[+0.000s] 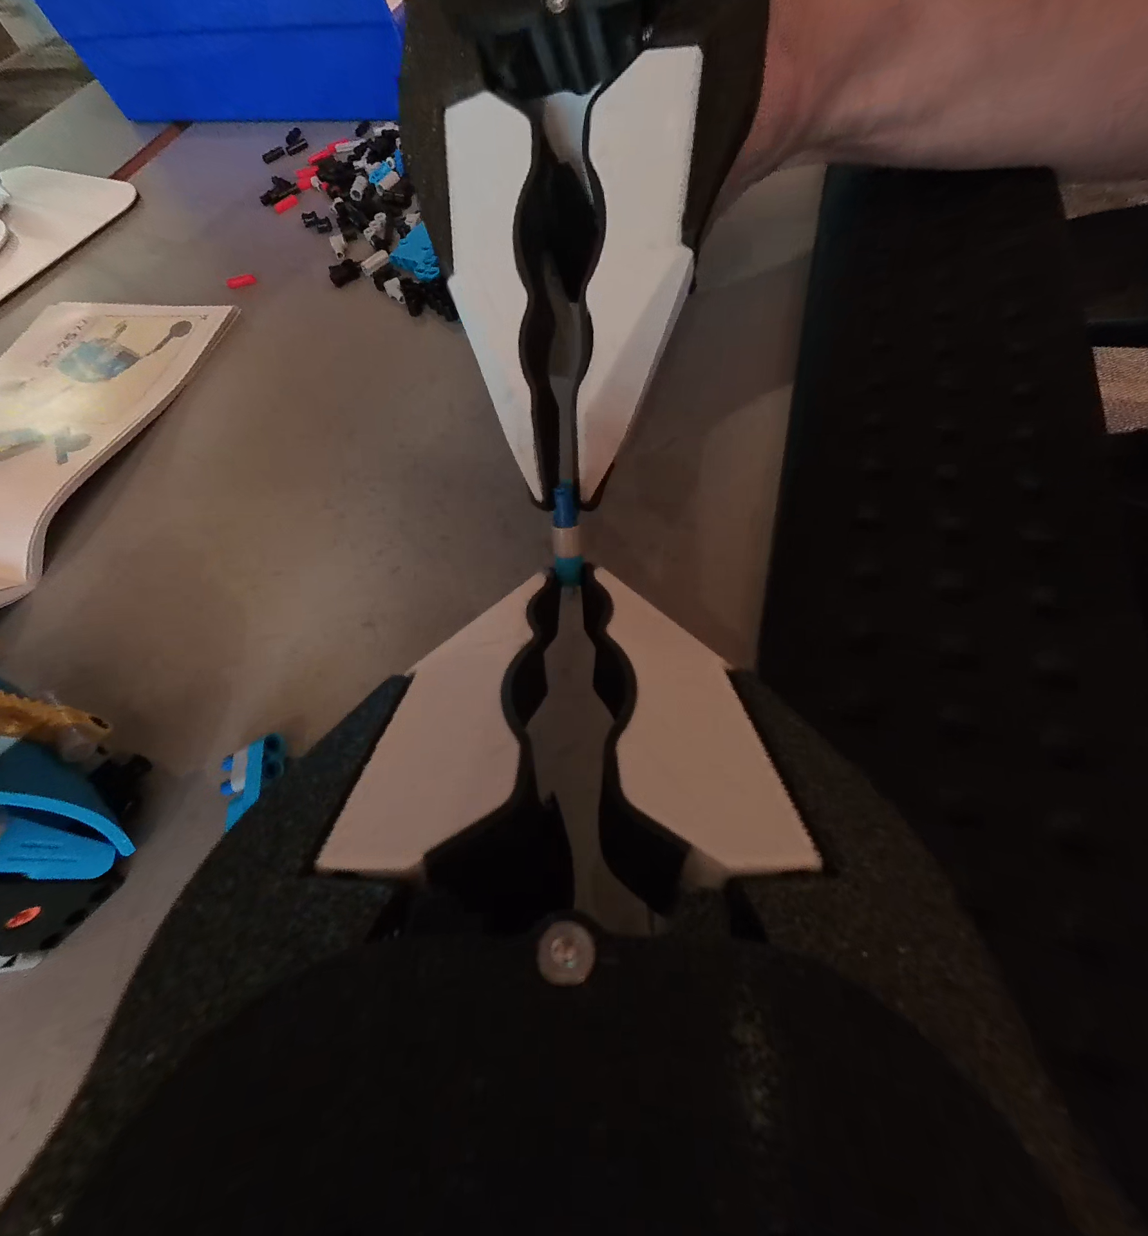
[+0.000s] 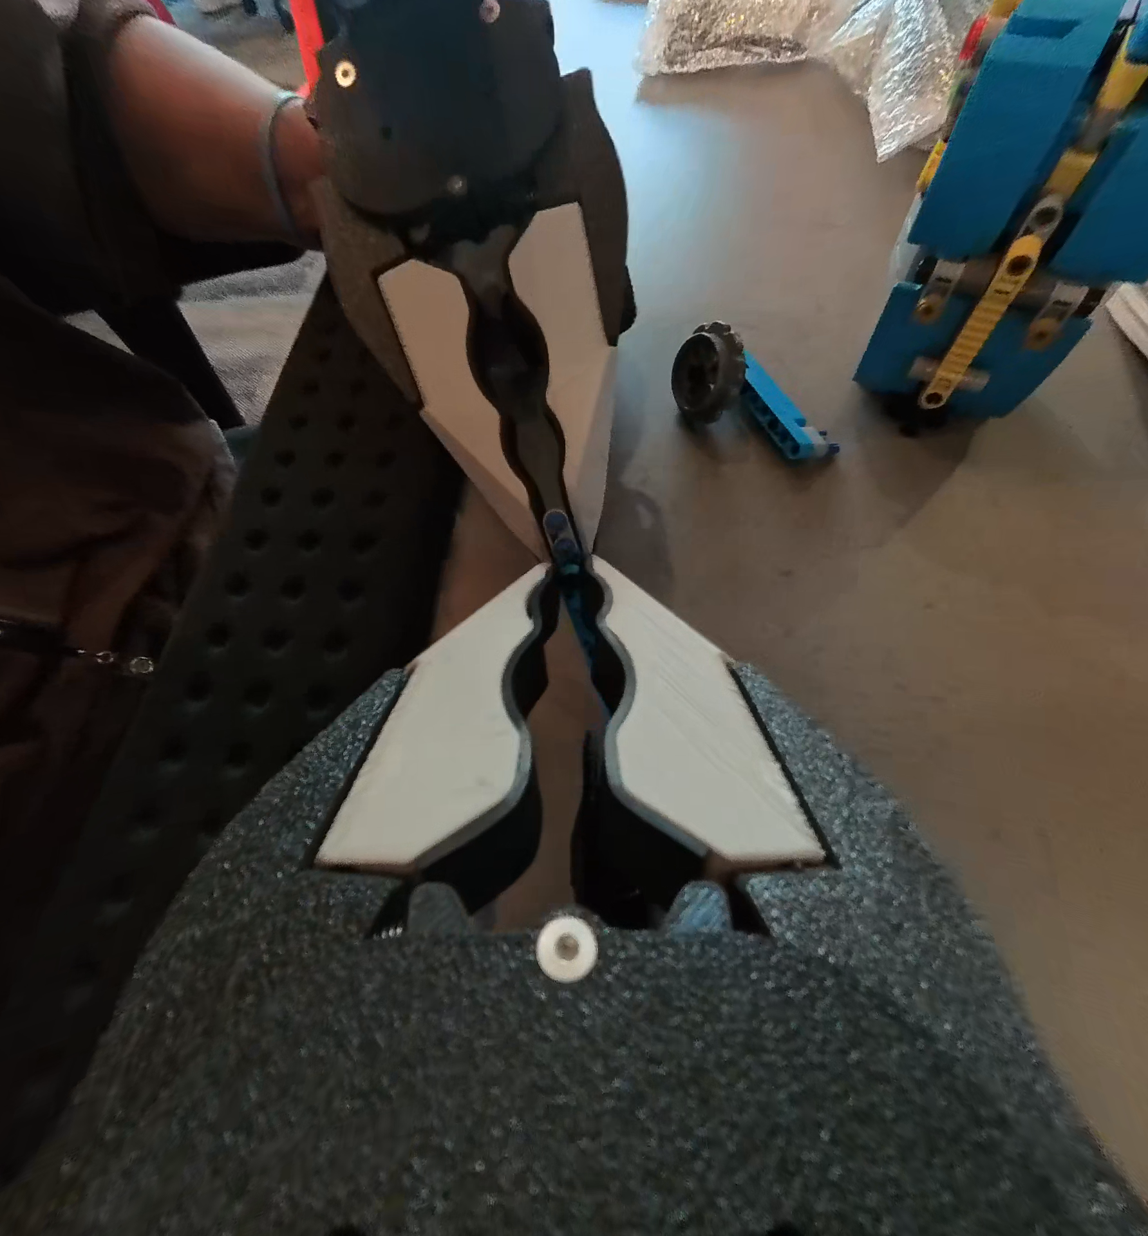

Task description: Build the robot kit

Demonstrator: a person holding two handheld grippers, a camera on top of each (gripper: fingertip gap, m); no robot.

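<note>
Two grippers meet tip to tip: the left gripper (image 1: 565,580) pinches a teal bush, the right gripper (image 1: 563,496) a blue pin (image 1: 563,503), a tan sleeve (image 1: 565,543) bridging them. Beyond lies the loose parts pile (image 1: 357,214), unassembled.

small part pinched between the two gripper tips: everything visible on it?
The small pin assembly looks like plastic: a dark blue stub, a pale grey-beige middle sleeve and a teal collar, in line. It is held in the air above the grey table, spanning the gap between tips. The left gripper is shut on the teal end, the right gripper on the blue end. Finer detail is too small to tell.
</note>
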